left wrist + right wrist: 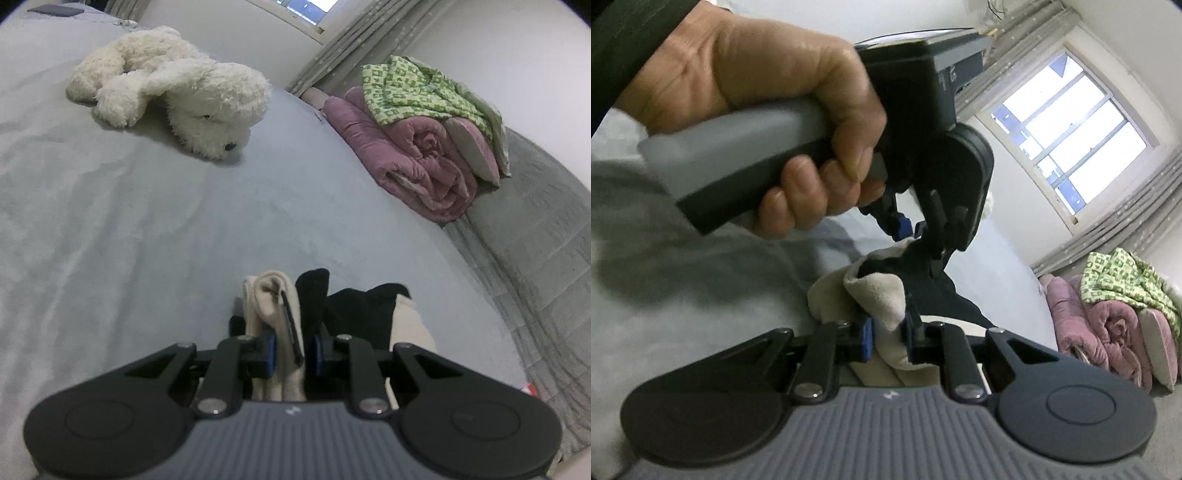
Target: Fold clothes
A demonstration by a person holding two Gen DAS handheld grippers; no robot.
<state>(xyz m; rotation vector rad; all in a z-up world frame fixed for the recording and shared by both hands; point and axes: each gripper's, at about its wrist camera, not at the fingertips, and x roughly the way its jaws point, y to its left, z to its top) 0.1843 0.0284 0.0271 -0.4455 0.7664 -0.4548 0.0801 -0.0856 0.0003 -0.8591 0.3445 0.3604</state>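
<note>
A cream and black garment (269, 295) lies bunched on the grey bed. In the left wrist view my left gripper (293, 350) is shut on a cream fold of it, and black cloth (354, 314) spreads to the right. In the right wrist view my right gripper (888, 339) is shut on another cream fold of the garment (879, 291). Just above and beyond it a hand (775, 92) holds the left gripper (919, 240), its fingers pinching the same bundle. The two grippers are very close together.
A white plush dog (177, 85) lies at the far left of the grey bed sheet (147, 221). A rolled pink quilt (417, 155) with a green patterned cloth (406, 88) on top sits far right. A window (1071, 129) with grey curtains is behind.
</note>
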